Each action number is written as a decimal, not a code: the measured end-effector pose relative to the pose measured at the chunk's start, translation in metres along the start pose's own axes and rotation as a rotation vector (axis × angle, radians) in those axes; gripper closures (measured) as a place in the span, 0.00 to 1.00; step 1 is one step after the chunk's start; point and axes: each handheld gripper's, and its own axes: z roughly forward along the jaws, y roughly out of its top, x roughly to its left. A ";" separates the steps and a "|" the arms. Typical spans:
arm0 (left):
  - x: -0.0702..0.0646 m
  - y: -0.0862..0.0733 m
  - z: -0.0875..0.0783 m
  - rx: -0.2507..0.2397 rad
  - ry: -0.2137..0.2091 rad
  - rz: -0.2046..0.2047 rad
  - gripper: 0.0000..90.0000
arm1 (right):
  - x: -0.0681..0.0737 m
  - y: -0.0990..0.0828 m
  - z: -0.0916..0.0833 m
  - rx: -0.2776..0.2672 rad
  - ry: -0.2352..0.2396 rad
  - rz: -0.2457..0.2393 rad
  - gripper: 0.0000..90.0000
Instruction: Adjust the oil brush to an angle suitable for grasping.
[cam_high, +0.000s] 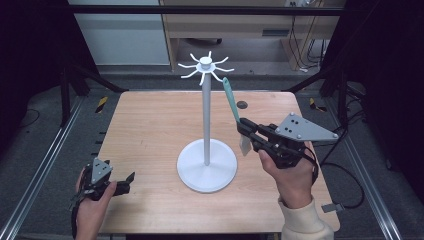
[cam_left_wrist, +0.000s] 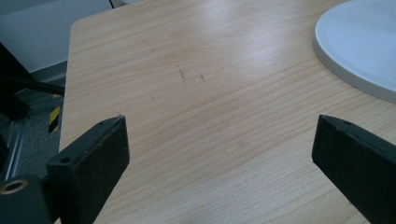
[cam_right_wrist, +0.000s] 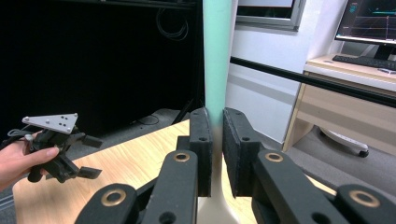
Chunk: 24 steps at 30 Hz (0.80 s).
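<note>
A white stand has a round base (cam_high: 206, 167), a tall pole (cam_high: 206, 120) and a ring of hooks (cam_high: 205, 64) at the top. A utensil with a teal handle (cam_high: 230, 102) and a pale blade (cam_high: 245, 145) hangs tilted, its top end at one hook on the stand's right side. My right gripper (cam_high: 244, 128) is shut on the utensil where handle meets blade. In the right gripper view the jaws pinch the teal handle (cam_right_wrist: 217, 56). My left gripper (cam_high: 126, 182) rests low at the table's near left, open and holding nothing (cam_left_wrist: 219, 135).
The wooden table (cam_high: 150, 125) carries the stand alone. The stand's white base (cam_left_wrist: 359, 46) lies close to the right of my left gripper. A desk with a monitor (cam_right_wrist: 371, 23) stands beyond the table. Dark frame struts flank both sides.
</note>
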 end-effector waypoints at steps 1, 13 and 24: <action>0.000 0.000 0.000 0.000 0.000 0.001 0.04 | 0.000 0.000 0.000 0.000 0.000 -0.001 0.92; 0.000 0.000 0.000 0.001 -0.001 0.000 0.04 | 0.002 0.002 0.003 0.006 0.005 -0.006 0.92; 0.000 0.000 0.000 0.000 -0.001 -0.001 0.04 | 0.001 0.000 0.003 0.017 0.003 0.000 0.92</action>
